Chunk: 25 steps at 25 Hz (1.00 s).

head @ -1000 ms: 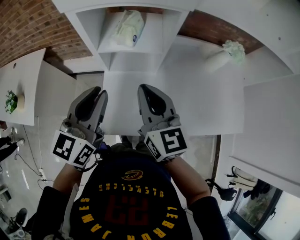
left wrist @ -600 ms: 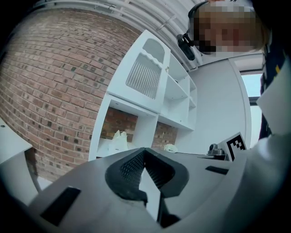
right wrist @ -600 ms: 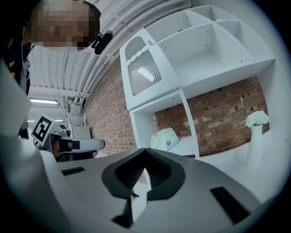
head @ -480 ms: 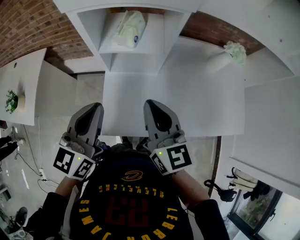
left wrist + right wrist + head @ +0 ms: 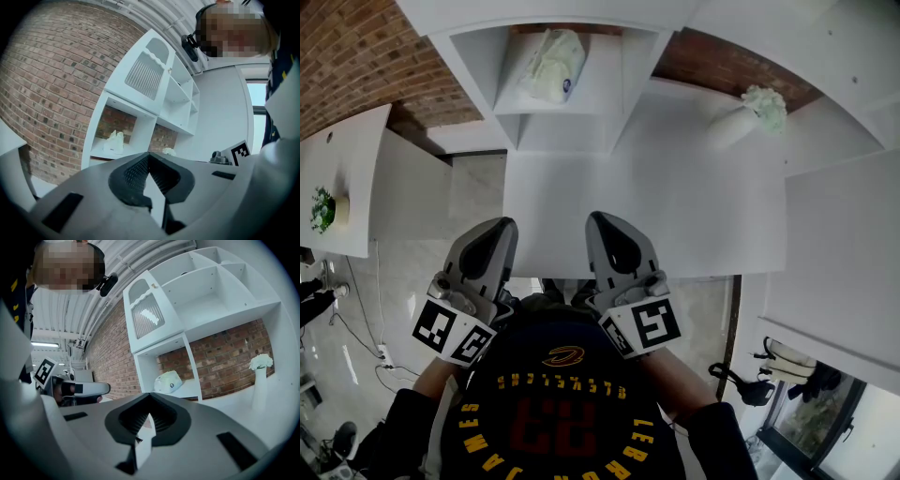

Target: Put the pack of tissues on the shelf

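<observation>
Both grippers are held low by the person's body, side by side and pointing toward the shelf. The left gripper (image 5: 499, 226) has its ribbed jaws pressed together with nothing between them, and it hangs at the near left corner of the white table (image 5: 694, 216). The right gripper (image 5: 601, 221) also has its jaws closed on nothing, and its tip sits over the table's near edge.

Across the bare tabletop, well apart from both, the pack of tissues (image 5: 551, 64) lies in an open lower compartment of the white shelf unit (image 5: 512, 101). It is straight ahead, roughly in line with the gap between the two grippers. Brick wall (image 5: 356, 56) shows behind that compartment. A vase of white flowers (image 5: 752, 106) stands to the right of the shelf unit.
</observation>
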{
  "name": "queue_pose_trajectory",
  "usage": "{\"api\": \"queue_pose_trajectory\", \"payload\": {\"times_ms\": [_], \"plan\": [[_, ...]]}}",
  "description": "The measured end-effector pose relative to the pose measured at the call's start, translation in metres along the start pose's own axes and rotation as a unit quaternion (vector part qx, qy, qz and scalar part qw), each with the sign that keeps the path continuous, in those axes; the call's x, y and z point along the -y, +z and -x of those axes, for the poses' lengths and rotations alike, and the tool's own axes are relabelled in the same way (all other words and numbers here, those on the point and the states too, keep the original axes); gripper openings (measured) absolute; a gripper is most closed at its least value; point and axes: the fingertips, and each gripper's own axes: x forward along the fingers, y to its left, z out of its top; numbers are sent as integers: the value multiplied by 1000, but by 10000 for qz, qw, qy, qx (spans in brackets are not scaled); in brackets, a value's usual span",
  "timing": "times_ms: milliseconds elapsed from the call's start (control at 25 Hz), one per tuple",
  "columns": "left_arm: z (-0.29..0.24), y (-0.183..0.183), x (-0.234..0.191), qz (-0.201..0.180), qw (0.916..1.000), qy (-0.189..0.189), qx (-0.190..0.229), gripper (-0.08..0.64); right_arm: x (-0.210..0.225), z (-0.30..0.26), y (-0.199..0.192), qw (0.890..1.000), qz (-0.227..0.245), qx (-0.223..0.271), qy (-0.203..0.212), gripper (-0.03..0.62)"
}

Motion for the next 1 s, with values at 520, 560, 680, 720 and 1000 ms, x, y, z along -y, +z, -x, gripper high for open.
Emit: {"api": "queue_pose_trajectory", "payload": {"times_ms": [520,560,680,720,1000], "plan": [[3,0,-3,41,10000,34,-9,3,-6,1,-4,9999,-46,-56,77,-2],[3,0,-4,42,10000,37,-8,3,-7,1,-5,9999,-50,-64,76,-2],[4,-2,-4,69,10000,54,-21,3,-8,2,-7,9999,-63,-101,74,-2],[4,-1,-5,70,10000,62,-26,3,-9,2,-6,9999,-65,-108,78,-2],[-5,8,-17,41,9999,115,76,3,-7,-5,-5,9999,-36,-104,101,-2]]}}
